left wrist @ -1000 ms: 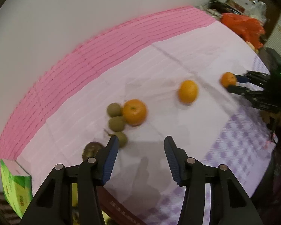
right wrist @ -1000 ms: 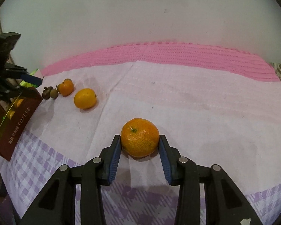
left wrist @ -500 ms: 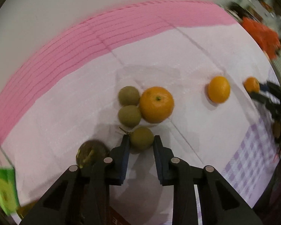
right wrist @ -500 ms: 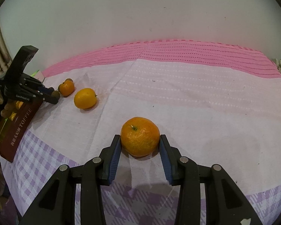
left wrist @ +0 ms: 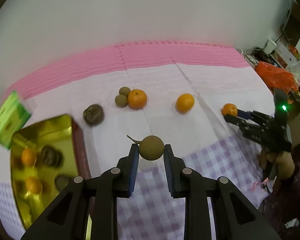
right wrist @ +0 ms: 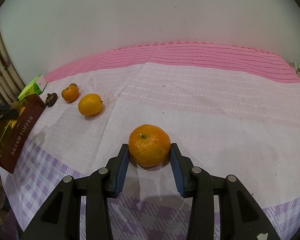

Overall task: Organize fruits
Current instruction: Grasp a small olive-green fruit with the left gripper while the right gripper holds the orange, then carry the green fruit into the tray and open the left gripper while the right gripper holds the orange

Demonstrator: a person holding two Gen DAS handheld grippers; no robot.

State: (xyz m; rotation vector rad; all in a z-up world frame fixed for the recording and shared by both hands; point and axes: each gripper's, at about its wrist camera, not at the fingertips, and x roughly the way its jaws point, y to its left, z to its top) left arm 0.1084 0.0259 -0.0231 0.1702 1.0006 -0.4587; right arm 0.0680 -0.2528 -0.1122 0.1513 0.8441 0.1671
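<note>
Two grips — left gripper [left wrist: 151,150] clamps longan [left wrist: 151,147]; right gripper [right wrist: 149,151] squeezes mandarin [right wrist: 149,145].

Both grippers' fingers [left wrist: 134,156] clamped, angled downward.

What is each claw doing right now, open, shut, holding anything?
Left claw: shut on the small round brown-green fruit, lifted.
Right claw: shut on the round orange mandarin, on the cloth.
</note>
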